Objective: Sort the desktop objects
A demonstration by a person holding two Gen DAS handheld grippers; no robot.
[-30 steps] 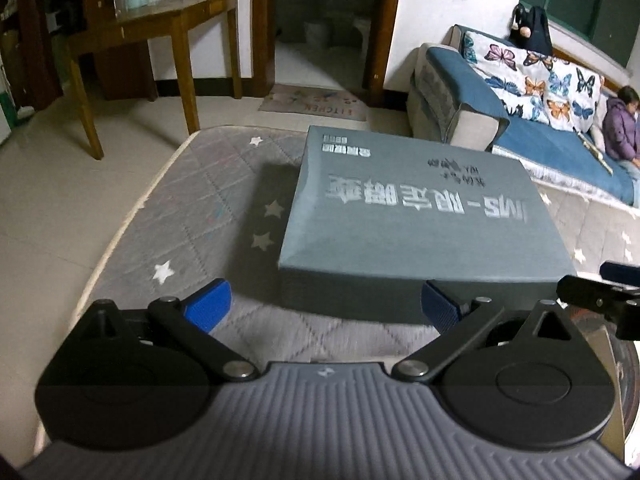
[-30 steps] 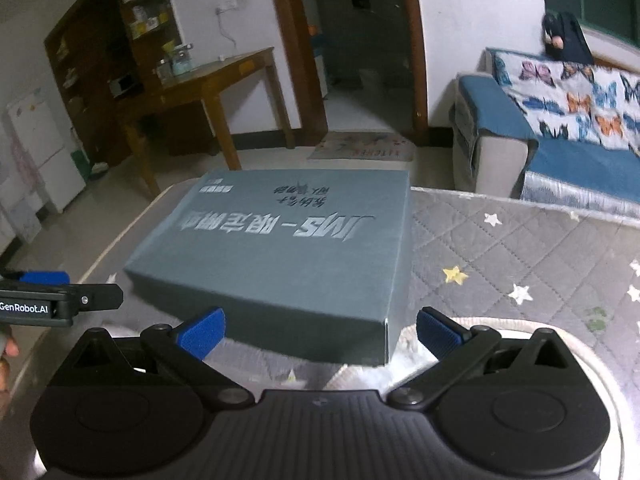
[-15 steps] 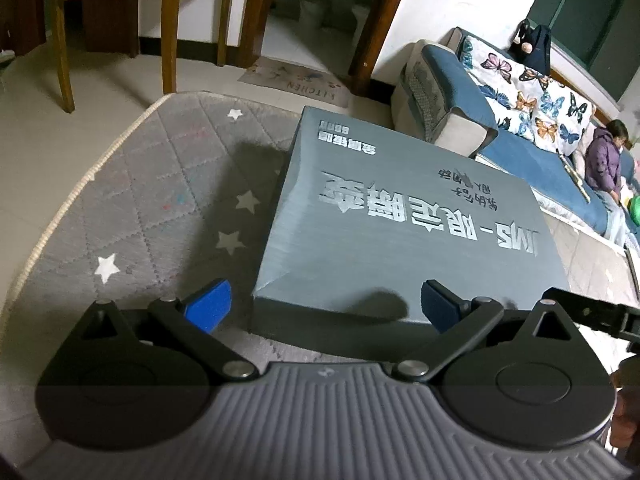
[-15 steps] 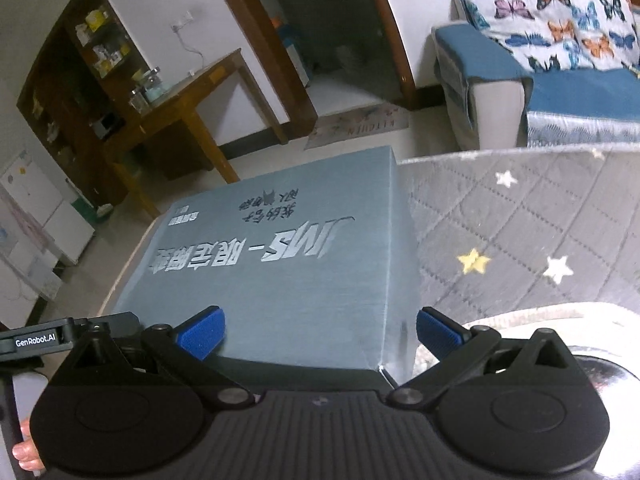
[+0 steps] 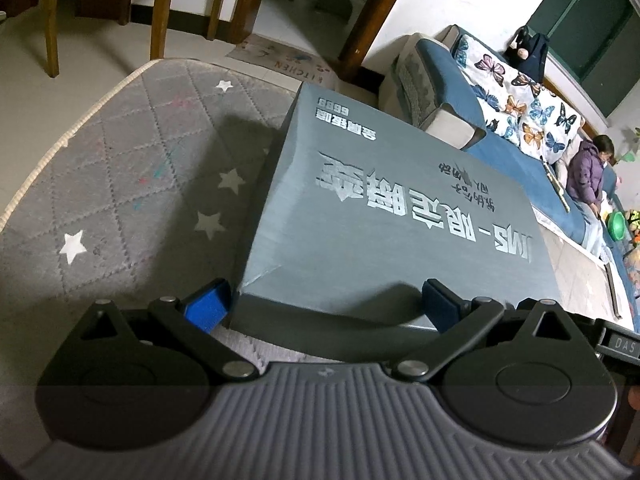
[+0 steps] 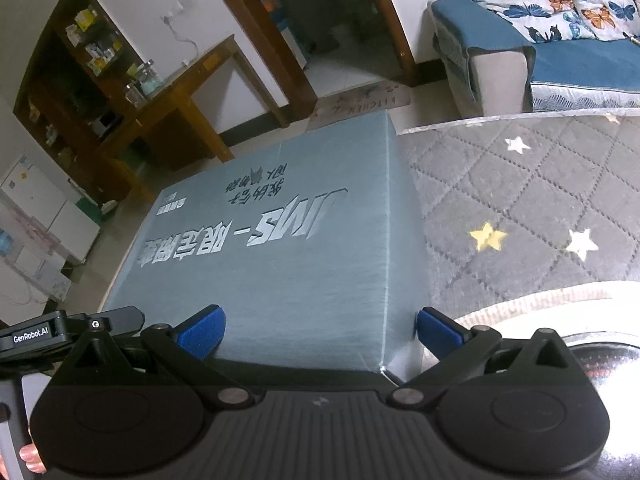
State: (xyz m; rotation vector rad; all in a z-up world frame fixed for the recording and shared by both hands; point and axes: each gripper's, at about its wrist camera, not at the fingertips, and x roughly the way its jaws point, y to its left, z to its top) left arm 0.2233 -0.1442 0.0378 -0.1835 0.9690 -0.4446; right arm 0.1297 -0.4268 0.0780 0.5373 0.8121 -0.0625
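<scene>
A big grey-blue box [image 5: 392,216] with silver lettering printed upside down from here lies flat on the quilted grey star-patterned mat [image 5: 120,184], lid shut, so what is inside cannot be told. It sits toward the right half of the mat in the left wrist view and fills the left and middle of the right wrist view.

The left gripper [image 5: 324,306] is spread wide, its blue pads [image 5: 208,308] either side of the box's near left corner, one pad out over the mat and the other over the near edge of the lid; whether either touches the card I cannot tell. The right gripper [image 6: 320,332] is likewise wide open, straddling the near right corner, one blue pad [image 6: 200,336] over the lid, the other beside the right wall. At the near right of that view lies a pale rim [image 6: 532,300] with a dark glossy surface inside it, possibly a round tray or basin; nothing can be made out in it.

Far off stand a wooden table [image 6: 188,92], a doormat [image 5: 280,60] and a sofa [image 5: 500,132] with a butterfly cover, a person [image 5: 588,172] seated on it.

Against a second ago, both grippers have come down and in close: the box looms much larger, and its near corners now sit between the pads instead of ahead of them. The jaws are as wide as before.
</scene>
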